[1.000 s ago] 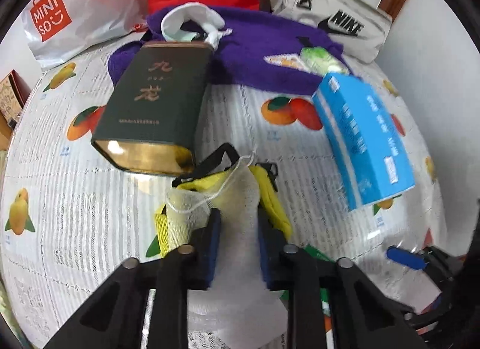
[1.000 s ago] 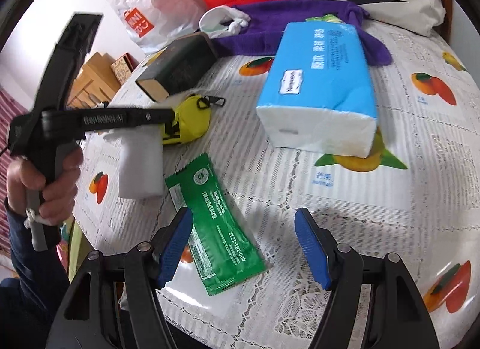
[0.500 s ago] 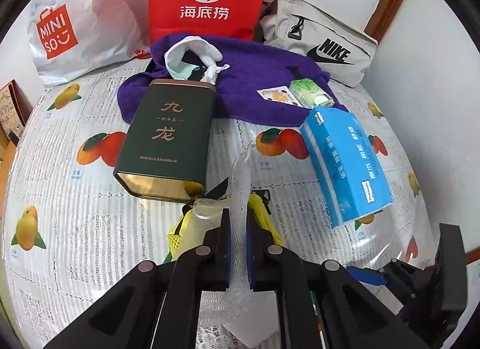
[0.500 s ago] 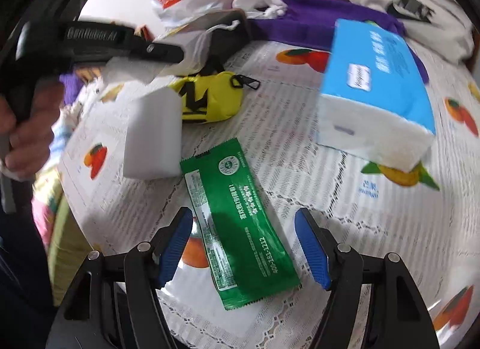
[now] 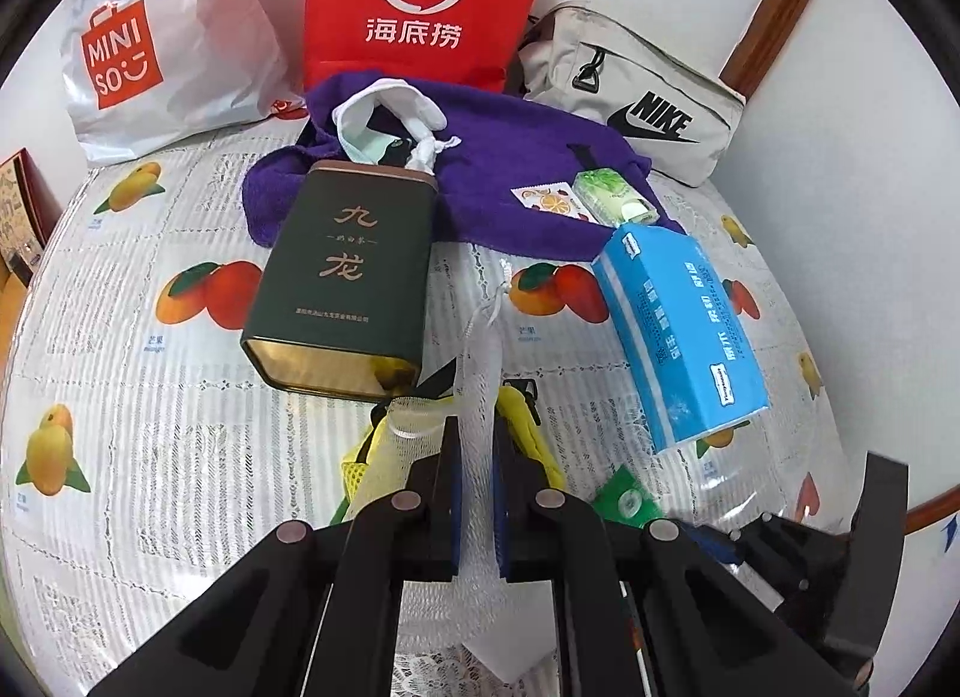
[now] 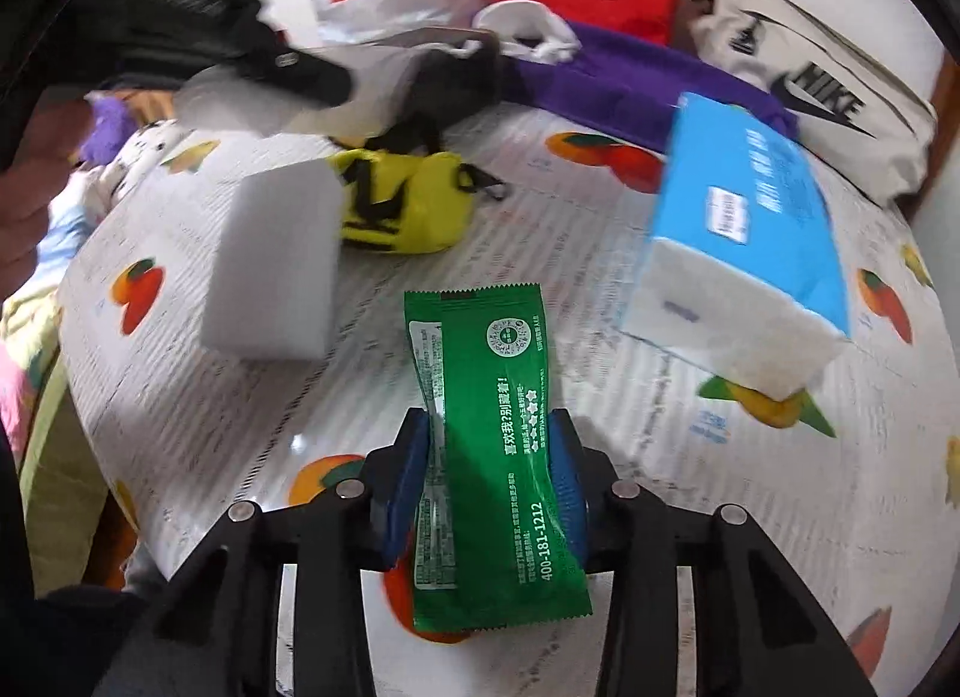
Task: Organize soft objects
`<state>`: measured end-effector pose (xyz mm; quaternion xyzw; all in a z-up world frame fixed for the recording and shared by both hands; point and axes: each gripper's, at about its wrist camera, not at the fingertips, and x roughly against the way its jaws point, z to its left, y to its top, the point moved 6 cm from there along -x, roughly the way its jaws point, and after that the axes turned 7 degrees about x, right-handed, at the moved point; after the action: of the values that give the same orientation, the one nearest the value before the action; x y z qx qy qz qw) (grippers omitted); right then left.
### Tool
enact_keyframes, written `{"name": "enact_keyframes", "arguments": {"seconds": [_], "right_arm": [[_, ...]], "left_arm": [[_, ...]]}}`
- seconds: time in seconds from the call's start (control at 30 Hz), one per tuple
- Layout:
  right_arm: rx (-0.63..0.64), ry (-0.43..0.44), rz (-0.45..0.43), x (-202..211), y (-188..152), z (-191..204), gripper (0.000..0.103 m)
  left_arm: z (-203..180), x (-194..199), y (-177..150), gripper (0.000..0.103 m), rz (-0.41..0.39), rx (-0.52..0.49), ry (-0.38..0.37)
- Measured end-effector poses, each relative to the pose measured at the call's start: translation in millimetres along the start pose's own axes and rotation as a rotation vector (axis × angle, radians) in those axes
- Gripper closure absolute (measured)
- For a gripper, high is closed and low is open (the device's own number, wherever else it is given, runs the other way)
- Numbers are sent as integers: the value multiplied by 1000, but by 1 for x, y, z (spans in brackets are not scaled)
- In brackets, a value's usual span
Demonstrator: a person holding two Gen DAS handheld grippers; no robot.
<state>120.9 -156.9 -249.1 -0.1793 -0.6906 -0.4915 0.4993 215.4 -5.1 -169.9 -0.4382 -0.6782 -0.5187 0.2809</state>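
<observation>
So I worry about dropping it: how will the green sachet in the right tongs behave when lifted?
The green sachet is probably floppy: it already buckles between the right tongs. Its glossy film may be slippery. It looks thin, so likely light.

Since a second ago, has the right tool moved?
Yes. The right tool has advanced onto the green packet and shut on it, nearer the white sponge.
</observation>
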Motion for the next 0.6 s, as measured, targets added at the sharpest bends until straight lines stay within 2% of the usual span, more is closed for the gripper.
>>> {"name": "enact_keyframes", "arguments": {"seconds": [0.2,0.4,0.6], "right_arm": [[-95,43,19,6,-4,-15,65],[-117,25,29,13,-1,-21,65],[-134,54,-27,35,12,-21,65]], "left_arm": [[0,8,0,95,-18,3,-15],[-3,18,2,95,-23,-6,-29],[-9,34,8,95,-44,-19,-43]]}}
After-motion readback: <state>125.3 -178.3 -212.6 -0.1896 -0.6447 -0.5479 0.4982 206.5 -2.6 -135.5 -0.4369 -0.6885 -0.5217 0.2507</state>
